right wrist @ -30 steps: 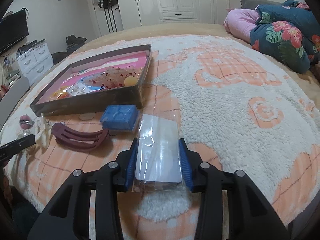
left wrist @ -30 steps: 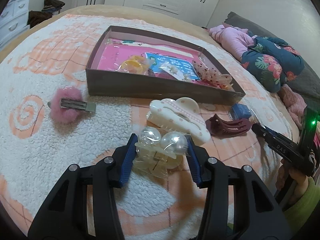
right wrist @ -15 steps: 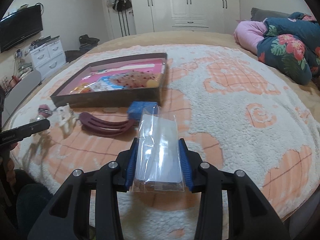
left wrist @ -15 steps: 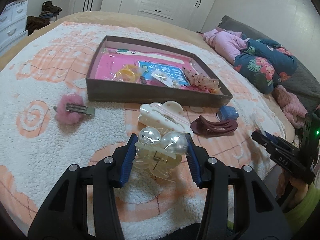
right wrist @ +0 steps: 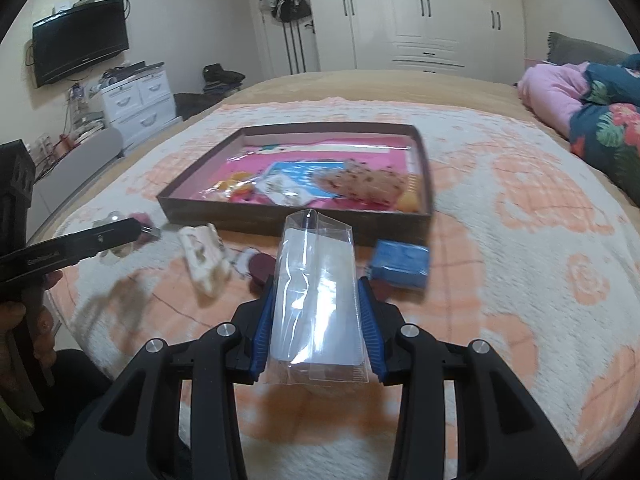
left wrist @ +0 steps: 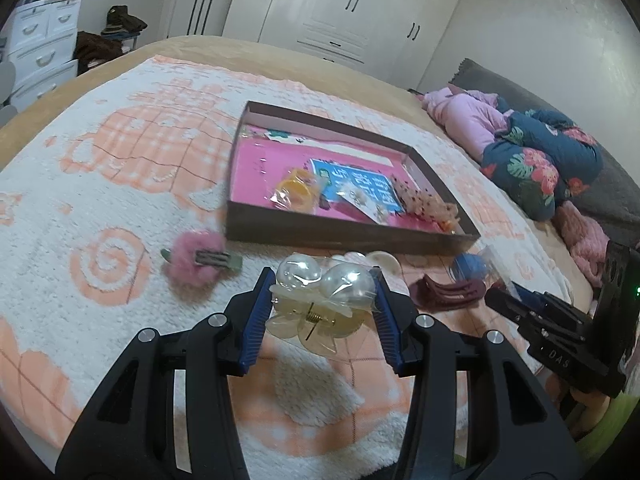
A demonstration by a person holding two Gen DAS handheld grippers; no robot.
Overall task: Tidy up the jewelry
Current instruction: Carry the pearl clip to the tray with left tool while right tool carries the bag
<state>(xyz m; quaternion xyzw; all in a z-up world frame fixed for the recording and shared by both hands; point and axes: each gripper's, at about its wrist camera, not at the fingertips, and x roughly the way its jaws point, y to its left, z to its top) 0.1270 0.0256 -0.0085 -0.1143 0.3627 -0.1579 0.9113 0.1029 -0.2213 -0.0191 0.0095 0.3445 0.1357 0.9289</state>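
Observation:
My left gripper [left wrist: 322, 308] is shut on a clear pearl hair claw [left wrist: 320, 300], held above the blanket. My right gripper [right wrist: 316, 316] is shut on an empty clear plastic bag [right wrist: 318, 292], its mouth pointing away from me. The brown box [left wrist: 344, 236] with a pink lining lies ahead, holding an orange ring, a blue card and a speckled clip; it also shows as the brown box [right wrist: 296, 216] in the right wrist view. The right gripper's body [left wrist: 560, 344] appears at the left view's right edge, the left one [right wrist: 68, 252] at the right view's left edge.
On the blanket in front of the box lie a pink fluffy clip [left wrist: 198, 258], a white claw clip [right wrist: 204, 256], a maroon clip [left wrist: 448, 290] and a blue box [right wrist: 400, 264]. Folded bedding [left wrist: 536, 160] sits at the right. A dresser [right wrist: 136, 100] stands beyond the bed.
Both grippers have risen off the blanket with their loads and drawn back. The pearl claw and the bag now hang clear of the bed.

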